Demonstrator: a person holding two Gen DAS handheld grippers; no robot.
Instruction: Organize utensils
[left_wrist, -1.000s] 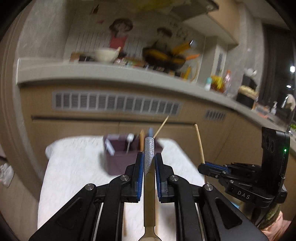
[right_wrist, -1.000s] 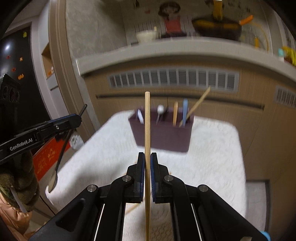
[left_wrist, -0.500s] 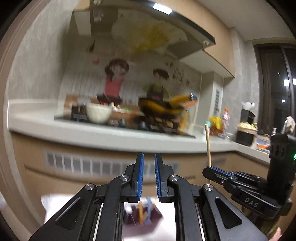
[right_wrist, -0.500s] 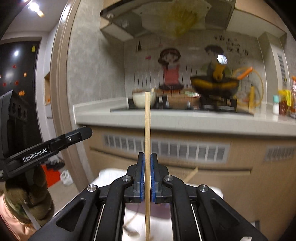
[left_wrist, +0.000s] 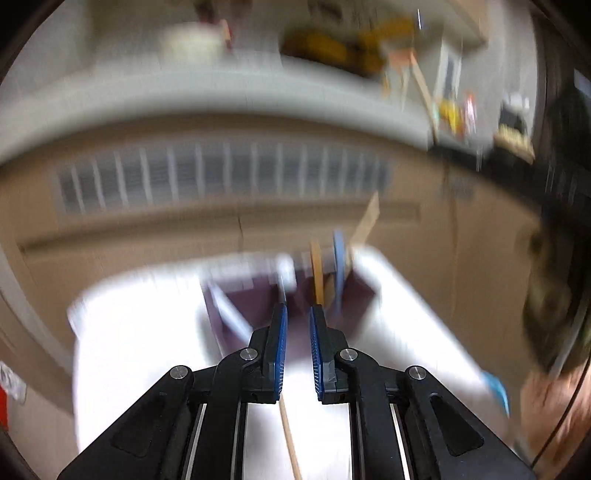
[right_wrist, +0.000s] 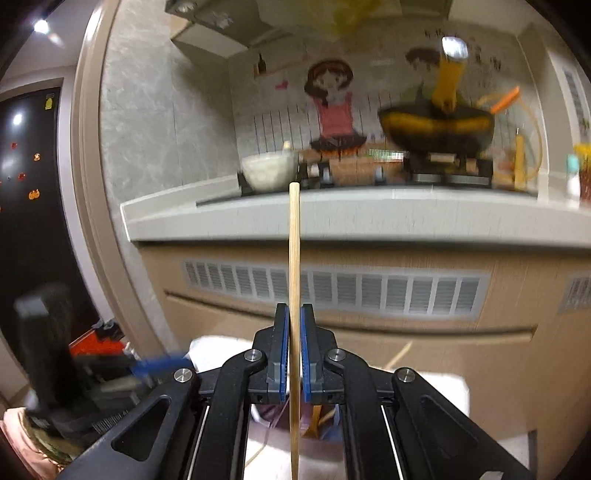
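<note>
My right gripper (right_wrist: 294, 332) is shut on a wooden chopstick (right_wrist: 294, 258) that stands upright, its tip in front of the counter edge. The purple utensil holder (right_wrist: 325, 417) shows just below its fingers. In the blurred left wrist view my left gripper (left_wrist: 295, 332) is nearly shut, with a narrow gap and nothing between the blue pads. It points down at the purple holder (left_wrist: 358, 295), which has a yellow handle (left_wrist: 316, 273), a blue handle (left_wrist: 338, 266), a white spoon (left_wrist: 286, 269) and a leaning chopstick (left_wrist: 365, 225) in it. Another wooden stick (left_wrist: 288, 435) lies on the cloth beneath the fingers.
The holder stands on a table covered with a white cloth (left_wrist: 147, 332). Behind it runs a beige cabinet with a vent grille (right_wrist: 332, 288) under a grey counter (right_wrist: 369, 214) that bears a bowl and a pan. A gloved hand (left_wrist: 554, 314) is at the right edge.
The spoon that my left gripper held a second ago is gone from its jaws. That view swung up to the counter and back down to the holder. My right gripper rose, still gripping the chopstick.
</note>
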